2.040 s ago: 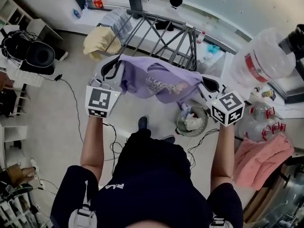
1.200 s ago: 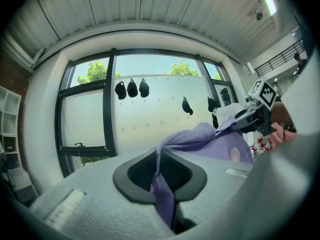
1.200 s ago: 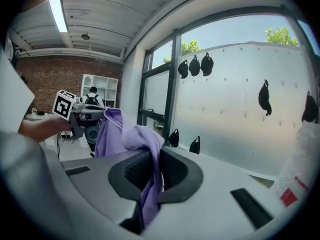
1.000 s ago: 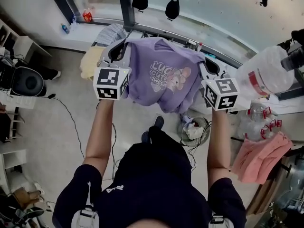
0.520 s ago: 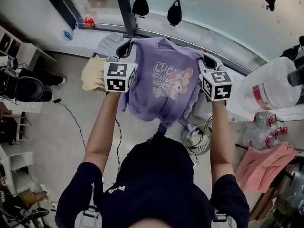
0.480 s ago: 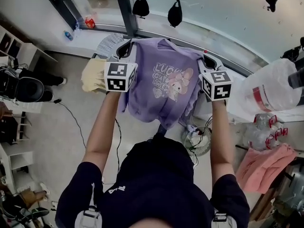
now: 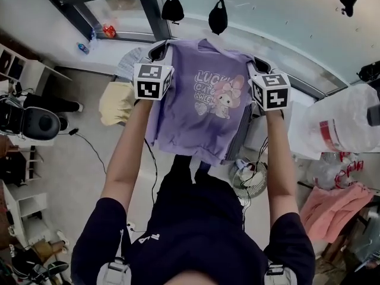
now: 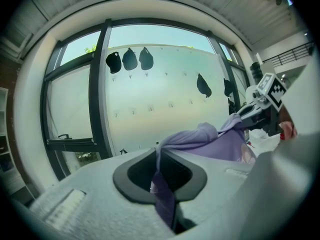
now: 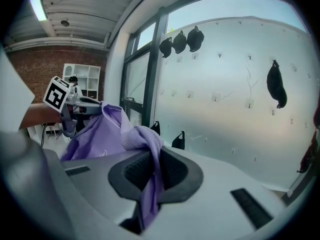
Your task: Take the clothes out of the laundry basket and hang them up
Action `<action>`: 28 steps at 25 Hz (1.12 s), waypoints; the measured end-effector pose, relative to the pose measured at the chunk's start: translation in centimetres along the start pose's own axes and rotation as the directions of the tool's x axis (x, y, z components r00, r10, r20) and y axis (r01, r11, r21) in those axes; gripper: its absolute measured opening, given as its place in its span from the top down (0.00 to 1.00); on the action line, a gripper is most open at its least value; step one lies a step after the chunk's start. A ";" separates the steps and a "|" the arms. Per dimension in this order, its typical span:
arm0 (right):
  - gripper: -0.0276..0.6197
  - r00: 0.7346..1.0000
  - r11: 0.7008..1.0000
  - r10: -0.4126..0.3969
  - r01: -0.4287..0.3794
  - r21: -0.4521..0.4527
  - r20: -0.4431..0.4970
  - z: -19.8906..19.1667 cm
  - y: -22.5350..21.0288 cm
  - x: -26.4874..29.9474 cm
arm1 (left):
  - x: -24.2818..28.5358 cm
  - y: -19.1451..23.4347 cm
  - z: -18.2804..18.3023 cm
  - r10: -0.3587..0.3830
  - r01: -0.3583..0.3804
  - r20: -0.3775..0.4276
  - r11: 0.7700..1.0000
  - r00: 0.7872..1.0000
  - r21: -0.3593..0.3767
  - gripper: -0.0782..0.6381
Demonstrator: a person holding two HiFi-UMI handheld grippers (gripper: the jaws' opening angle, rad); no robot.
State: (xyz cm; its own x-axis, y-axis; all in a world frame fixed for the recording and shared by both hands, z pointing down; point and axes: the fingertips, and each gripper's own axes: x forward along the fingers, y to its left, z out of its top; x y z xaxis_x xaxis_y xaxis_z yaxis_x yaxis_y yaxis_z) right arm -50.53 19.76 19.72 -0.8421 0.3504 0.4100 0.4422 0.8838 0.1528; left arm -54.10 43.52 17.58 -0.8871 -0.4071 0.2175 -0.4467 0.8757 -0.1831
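A purple sweatshirt (image 7: 205,103) with a cartoon print hangs spread between both grippers, held up at arm's length in the head view. My left gripper (image 7: 159,51) is shut on its left shoulder, where purple cloth (image 8: 162,196) is pinched between the pads. On the other shoulder my right gripper (image 7: 256,66) is shut, with cloth (image 9: 149,184) caught in its jaws. The sweatshirt's hem hangs down toward my body. Behind the sweatshirt stands the drying rack (image 7: 138,58), mostly hidden. A round laundry basket (image 7: 249,177) sits on the floor below right.
A yellow garment (image 7: 117,103) and a grey one (image 7: 132,58) hang on the rack's left side. Dark caps (image 7: 172,8) hang on the pale wall ahead, beside a window frame (image 7: 148,5). A pink cloth (image 7: 329,209) and a large clear water bottle (image 7: 344,123) lie at right.
Both grippers have carried the sweatshirt forward toward the wall and rack. It now hangs flatter and more spread, with its print facing me.
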 end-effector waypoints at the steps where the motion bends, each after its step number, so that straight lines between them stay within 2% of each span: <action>1: 0.93 1.000 1.000 -0.009 0.009 -0.003 -0.008 0.1 -0.5 0.8 | 0.9 0.3 -0.2 -0.011 0.011 0.000 1.000 1.000 -0.009 0.85; 7: 0.93 0.994 0.997 -0.077 0.078 0.011 -0.074 -1.0 -3.5 5.2 | 7.5 0.9 -2.3 -0.102 0.102 -0.020 0.995 0.995 -0.023 0.85; 13: 0.93 0.983 0.994 -0.094 0.102 0.046 -0.157 -3.2 -5.2 10.0 | 13.6 2.0 -4.8 -0.173 0.170 -0.073 0.984 0.982 -0.050 0.85; 20: 0.93 0.963 0.991 -0.103 0.120 0.055 -0.250 -6.5 -6.5 14.5 | 18.9 1.9 -10.0 -0.258 0.244 -0.182 0.965 0.949 -0.095 0.85; 28: 0.92 0.925 0.992 -0.120 0.129 0.001 -0.360 -10.4 -8.2 20.4 | 24.2 2.3 -14.8 -0.275 0.261 -0.282 0.961 0.919 -0.086 0.85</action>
State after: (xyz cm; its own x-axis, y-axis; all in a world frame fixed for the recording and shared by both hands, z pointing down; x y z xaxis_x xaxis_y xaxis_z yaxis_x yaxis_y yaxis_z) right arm -68.10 16.46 36.14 -0.7210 0.1064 0.6847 0.3292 0.9221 0.2034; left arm -74.89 39.49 36.57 -0.6601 -0.5417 0.5205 -0.6511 0.7581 -0.0367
